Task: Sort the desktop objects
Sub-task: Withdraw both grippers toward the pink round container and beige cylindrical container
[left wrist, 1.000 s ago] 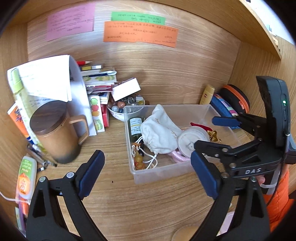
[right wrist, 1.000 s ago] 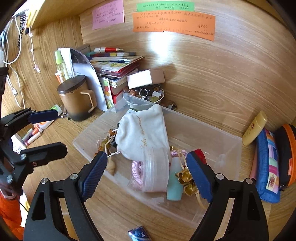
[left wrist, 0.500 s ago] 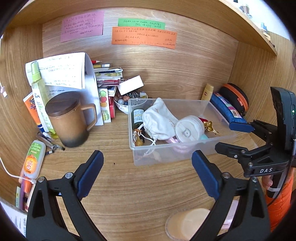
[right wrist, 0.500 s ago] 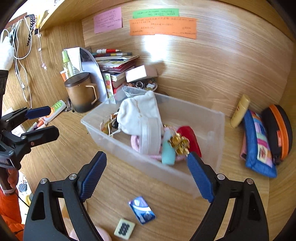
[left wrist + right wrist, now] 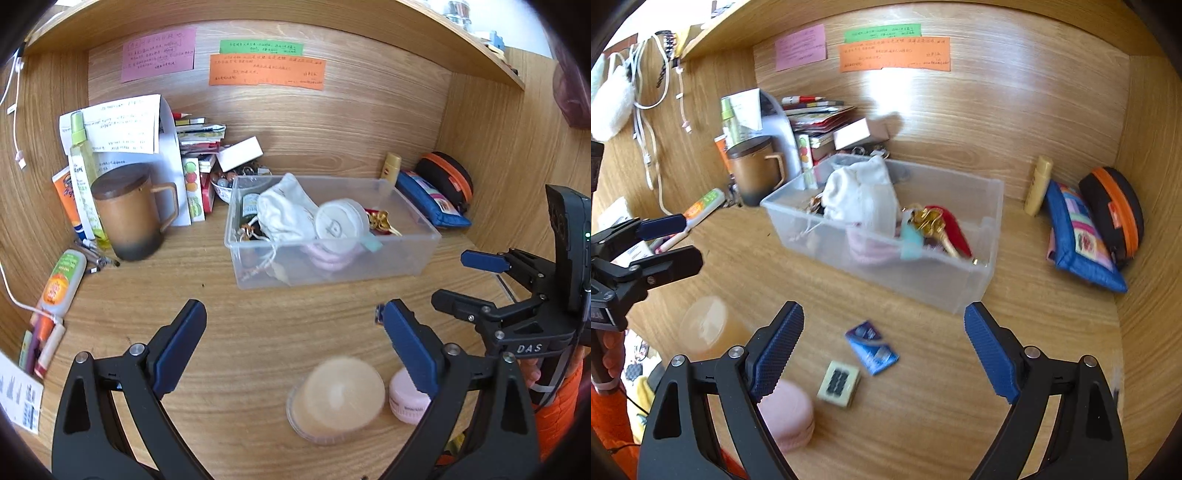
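A clear plastic bin (image 5: 417, 254) (image 5: 964, 284) stands mid-desk and holds a white pouch (image 5: 284, 212) (image 5: 860, 195), a round white lid (image 5: 340, 225), a pink cord and gold trinkets (image 5: 931, 219). On the desk in front lie a round clear-lidded tub (image 5: 336, 398) (image 5: 705, 328), a pink jar (image 5: 406, 400) (image 5: 790, 413), a blue packet (image 5: 873, 347) and a small cream block (image 5: 838, 384). My left gripper (image 5: 295, 350) is open and empty above the desk. My right gripper (image 5: 882, 350) is open and empty over the packet and the block; it also shows in the left wrist view (image 5: 465, 277).
A brown lidded mug (image 5: 129, 214), bottles, papers and stacked books (image 5: 195, 147) fill the back left. Tubes and pens (image 5: 59, 280) lie along the left wall. A blue pouch (image 5: 1078, 236), a black-orange case (image 5: 1115, 210) and a yellow tube (image 5: 1038, 184) sit at the right wall.
Both grippers have drawn back from the bin and away from the rear wall, open throughout. The tub, pink jar, blue packet and cream block have come into view on the near desk.
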A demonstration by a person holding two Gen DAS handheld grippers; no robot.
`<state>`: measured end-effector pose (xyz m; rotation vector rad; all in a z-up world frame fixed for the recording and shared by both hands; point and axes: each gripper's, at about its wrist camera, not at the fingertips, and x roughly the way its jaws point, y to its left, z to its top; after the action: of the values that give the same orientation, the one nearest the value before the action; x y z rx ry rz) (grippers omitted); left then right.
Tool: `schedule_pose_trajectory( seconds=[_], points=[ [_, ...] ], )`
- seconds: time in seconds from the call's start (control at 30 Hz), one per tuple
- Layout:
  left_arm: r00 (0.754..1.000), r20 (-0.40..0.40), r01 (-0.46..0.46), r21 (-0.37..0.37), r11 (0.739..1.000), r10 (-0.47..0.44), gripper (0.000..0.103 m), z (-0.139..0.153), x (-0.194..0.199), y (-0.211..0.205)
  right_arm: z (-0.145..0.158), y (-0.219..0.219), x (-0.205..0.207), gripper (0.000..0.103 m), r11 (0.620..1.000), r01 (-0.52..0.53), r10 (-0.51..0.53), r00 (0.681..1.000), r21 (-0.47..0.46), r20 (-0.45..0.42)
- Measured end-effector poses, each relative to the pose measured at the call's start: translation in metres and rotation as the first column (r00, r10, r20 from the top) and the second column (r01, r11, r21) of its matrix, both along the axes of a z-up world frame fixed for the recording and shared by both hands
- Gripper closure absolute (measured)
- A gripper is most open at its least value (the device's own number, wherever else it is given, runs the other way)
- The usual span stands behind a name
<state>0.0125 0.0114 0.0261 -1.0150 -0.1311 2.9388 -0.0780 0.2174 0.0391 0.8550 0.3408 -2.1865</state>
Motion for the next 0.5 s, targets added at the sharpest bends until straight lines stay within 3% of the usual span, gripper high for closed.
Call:
schedule_pose_trajectory(
  seconds=[0.5],
  points=[
    [0.999,0.035,0.012,0.006,1.000,-0.013,0.005,-0.028,0.028,0.017,-0.024,0.002,0.059,0.016,0.998,-0.044,0.045,0.998,-0.034,0.039]
  ],
)
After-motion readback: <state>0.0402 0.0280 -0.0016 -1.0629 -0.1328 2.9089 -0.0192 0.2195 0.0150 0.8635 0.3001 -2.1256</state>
